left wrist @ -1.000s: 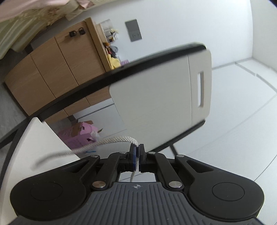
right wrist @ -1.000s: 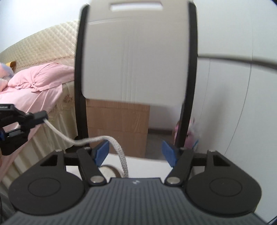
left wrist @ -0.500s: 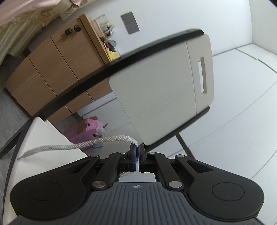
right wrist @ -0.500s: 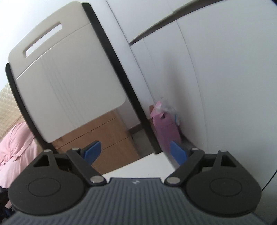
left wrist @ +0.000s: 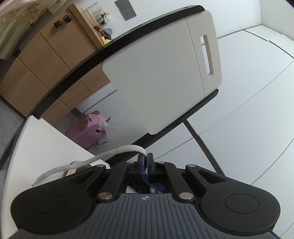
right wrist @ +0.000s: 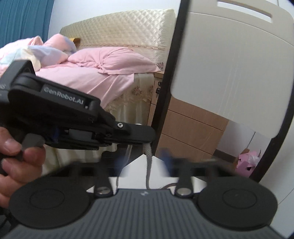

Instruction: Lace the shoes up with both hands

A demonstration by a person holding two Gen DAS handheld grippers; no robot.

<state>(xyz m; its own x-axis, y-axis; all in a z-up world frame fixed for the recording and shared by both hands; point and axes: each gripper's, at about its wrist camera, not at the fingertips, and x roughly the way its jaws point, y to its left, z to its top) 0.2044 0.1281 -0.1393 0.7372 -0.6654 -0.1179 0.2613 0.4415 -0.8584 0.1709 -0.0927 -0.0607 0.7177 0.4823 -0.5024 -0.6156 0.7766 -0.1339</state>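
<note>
Still pinching the white shoelace (left wrist: 110,153) in the left gripper (left wrist: 146,163), fingers pressed together on it as a second ago, but now with the free end drooping lower to the left, its tip over the white bench (left wrist: 46,143), where earlier it streamed out blurred; in the right wrist view, looking at that gripper from much closer than before, with the left hand (right wrist: 16,158) on its trigger and the lace hanging straight down from its tip; just been closing the right gripper (right wrist: 145,161) from wide open, fingers smeared by motion and still apart on either side of the hanging lace, not pressing it, where half a second ago nothing lay between them; beyond the bench, facing a cream chair back (left wrist: 165,73) with a slot in a black frame, a wooden cabinet (left wrist: 46,60), a torn pink box (left wrist: 86,132) on the floor, a grey wall plate (left wrist: 126,9), and a bed (right wrist: 88,77) with pink bedding and a quilted headboard (right wrist: 119,29)
</note>
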